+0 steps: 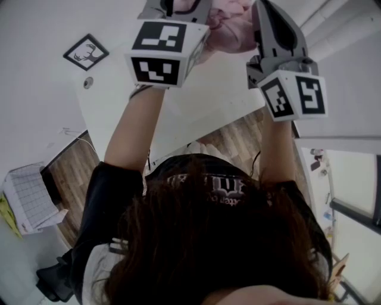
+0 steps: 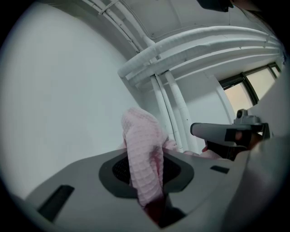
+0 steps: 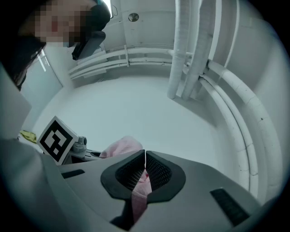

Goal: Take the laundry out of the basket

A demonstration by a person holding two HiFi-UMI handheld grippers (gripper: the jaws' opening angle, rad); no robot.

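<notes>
A pink waffle-weave cloth [image 1: 229, 27] is held up at the top of the head view, stretched between both grippers on raised arms. My left gripper [image 1: 177, 6], with its marker cube, is shut on one part of the cloth; in the left gripper view the pink fabric [image 2: 142, 154] is pinched between the dark pads and stands up out of my left gripper [image 2: 147, 174]. My right gripper [image 1: 271, 24] is shut on another part; a fold of the cloth [image 3: 122, 147] bunches to the left of my right gripper [image 3: 144, 172]. The basket is not clearly in view.
The person's hair and dark sleeves [image 1: 214, 238] fill the lower head view. Behind them lie a white table [image 1: 196, 113], wood floor, a framed deer picture [image 1: 86, 52] and a white gridded box [image 1: 27, 199]. Both gripper views face white pipes [image 2: 181, 45] and a bare white surface.
</notes>
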